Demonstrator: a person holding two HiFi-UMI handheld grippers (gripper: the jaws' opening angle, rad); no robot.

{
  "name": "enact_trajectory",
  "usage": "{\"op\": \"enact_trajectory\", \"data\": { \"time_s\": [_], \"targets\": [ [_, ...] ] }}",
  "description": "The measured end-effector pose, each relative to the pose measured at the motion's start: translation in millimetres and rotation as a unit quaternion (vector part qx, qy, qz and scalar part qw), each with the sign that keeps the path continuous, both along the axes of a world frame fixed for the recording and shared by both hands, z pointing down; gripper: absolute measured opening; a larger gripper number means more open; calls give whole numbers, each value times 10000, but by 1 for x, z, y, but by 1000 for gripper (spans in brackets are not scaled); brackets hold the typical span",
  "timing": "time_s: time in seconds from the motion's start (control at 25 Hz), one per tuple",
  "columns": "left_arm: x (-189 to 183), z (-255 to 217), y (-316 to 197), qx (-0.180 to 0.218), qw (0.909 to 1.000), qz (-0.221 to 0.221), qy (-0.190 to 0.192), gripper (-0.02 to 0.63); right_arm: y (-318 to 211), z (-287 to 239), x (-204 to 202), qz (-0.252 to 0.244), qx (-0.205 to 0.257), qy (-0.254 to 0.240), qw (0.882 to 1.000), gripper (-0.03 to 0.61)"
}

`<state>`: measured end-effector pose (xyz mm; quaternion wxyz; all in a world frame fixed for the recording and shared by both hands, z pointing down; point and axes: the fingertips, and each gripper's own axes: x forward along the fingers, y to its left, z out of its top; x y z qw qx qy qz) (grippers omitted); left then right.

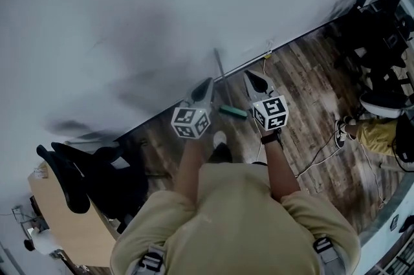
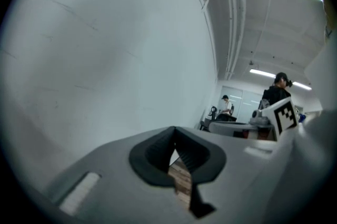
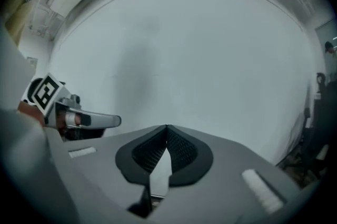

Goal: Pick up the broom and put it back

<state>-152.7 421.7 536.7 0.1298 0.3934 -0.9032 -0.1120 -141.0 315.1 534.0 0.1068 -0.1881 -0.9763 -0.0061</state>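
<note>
Starting at 8 o'clock in the head view: a black chair (image 1: 84, 176) with a tan worktop (image 1: 61, 219) behind it, both well clear of the action.

Next up is the left gripper (image 1: 208, 83), pointing at the white wall (image 1: 129, 8). Its fingers are pressed together at the tips with nothing between them, only a sliver of wood floor (image 1: 304, 92) showing through the gap lower down.

The broom (image 1: 232, 112) sits between the two grippers, at about 12 o'clock from the person. Its green head is on the floor and its thin handle (image 1: 219, 66) leans up against the wall.

The right gripper (image 1: 252, 78) is just right of the handle, fingers fully closed and empty too.

So I'd say this is the reach, and nothing's grabbed yet. To do it well, I reckon you'd open one set of fingers first, come at the handle square-on and pinch it mid-shaft so it doesn't swing or slide along the wall.

Over at 3 to 4 o'clock there's a white cable (image 1: 317, 147) trailing across the floor and another person's shoe (image 1: 381, 102). Worth keeping the broom head away from those.
</note>
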Motion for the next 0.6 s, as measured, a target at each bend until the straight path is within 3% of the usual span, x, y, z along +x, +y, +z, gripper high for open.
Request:
{"op": "enact_trajectory", "data": {
  "time_s": [0.16,0.36,0.6],
  "targets": [
    [-33,28,14,-108,9996,75,234,0,1,28,-32,469,531,174,9973,-5],
    [-55,72,17,-281,9980,47,560,0,5,73,-58,353,184,670,9970,19],
    [-82,120,15,-530,9951,-43,830,0,6,141,-86,187,160,1333,9908,109]
  ]
}}
